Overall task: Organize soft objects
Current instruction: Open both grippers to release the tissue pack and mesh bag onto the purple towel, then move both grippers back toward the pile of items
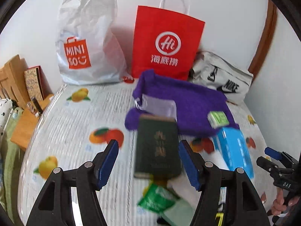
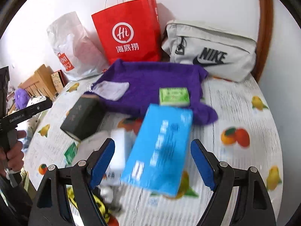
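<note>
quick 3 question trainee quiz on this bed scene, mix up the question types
1. True or false: the small green box rests on the purple cloth.
2. Which bag stands between the Miniso plastic bag and the Nike pouch? A) red paper bag B) brown bag C) blue bag
3. Fill in: both grippers, left gripper and right gripper, are ____.

Key: 1 true; 2 A; 3 open

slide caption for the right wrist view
Open right tool hovers over a blue box beside a purple cloth on a fruit-print bedsheet.
</note>
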`<state>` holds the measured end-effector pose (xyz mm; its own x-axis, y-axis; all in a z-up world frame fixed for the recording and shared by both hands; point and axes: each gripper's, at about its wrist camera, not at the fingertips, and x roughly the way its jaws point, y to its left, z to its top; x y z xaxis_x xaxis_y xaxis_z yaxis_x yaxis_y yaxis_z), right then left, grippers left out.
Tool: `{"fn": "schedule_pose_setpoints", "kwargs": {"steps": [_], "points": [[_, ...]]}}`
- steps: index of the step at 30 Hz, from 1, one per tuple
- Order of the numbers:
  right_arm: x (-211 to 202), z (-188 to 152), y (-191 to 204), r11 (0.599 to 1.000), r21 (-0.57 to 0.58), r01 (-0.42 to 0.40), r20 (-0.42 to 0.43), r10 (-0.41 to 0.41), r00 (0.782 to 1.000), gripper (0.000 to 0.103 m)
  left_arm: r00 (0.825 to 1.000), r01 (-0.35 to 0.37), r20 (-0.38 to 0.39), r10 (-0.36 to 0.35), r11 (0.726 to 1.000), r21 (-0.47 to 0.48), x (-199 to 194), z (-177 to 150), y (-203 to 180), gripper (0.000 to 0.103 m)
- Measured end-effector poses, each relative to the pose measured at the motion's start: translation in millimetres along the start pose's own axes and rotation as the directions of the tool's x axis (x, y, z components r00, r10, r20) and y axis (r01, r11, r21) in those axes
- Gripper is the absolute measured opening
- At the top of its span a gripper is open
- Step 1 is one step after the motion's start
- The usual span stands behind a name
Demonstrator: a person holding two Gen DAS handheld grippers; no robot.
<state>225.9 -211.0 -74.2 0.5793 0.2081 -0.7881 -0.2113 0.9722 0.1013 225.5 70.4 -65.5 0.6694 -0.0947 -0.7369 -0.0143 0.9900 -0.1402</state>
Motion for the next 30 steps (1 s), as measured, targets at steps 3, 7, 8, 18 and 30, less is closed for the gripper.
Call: {"fn": "schedule_pose_setpoints", "kwargs": {"steps": [3,7,8,18,30], "points": [[-9.2,-24.7,7.6,1.0,0.002,0.024,0.008,-0.024,1.0,0.082,1.0,0.013,-0.022,-0.013,1.0,0.015,-5.0,-22.9,-6.0,0.064],[-21.5,-58.1,26.4,0.997,-0.036,-0.069,0.01,0.07,0.998,0.082,0.999,0.009,-0.033,-0.009,1.0,0.012,-10.6,-51.2,-6.0,0.07],[-23.8,-68.1,34.3,0.994,-0.059,-0.09,0.016,0.091,0.996,0.083,0.999,0.012,-0.031,-0.011,1.0,0.013,-11.7,-57.2,-5.0,0.07],[-6.9,-121.4,102.1,0.927,-0.33,-0.177,-0.015,0.183,0.983,0.088,0.998,0.023,-0.06,-0.025,0.999,-0.039,-16.9,-99.1,14.9,0.075],[29.8,-138.3,141.2,0.852,-0.512,-0.106,-0.057,0.089,0.994,0.09,0.994,0.075,-0.072,-0.081,0.994,-0.076,-13.2,-110.4,31.7,0.075]]}}
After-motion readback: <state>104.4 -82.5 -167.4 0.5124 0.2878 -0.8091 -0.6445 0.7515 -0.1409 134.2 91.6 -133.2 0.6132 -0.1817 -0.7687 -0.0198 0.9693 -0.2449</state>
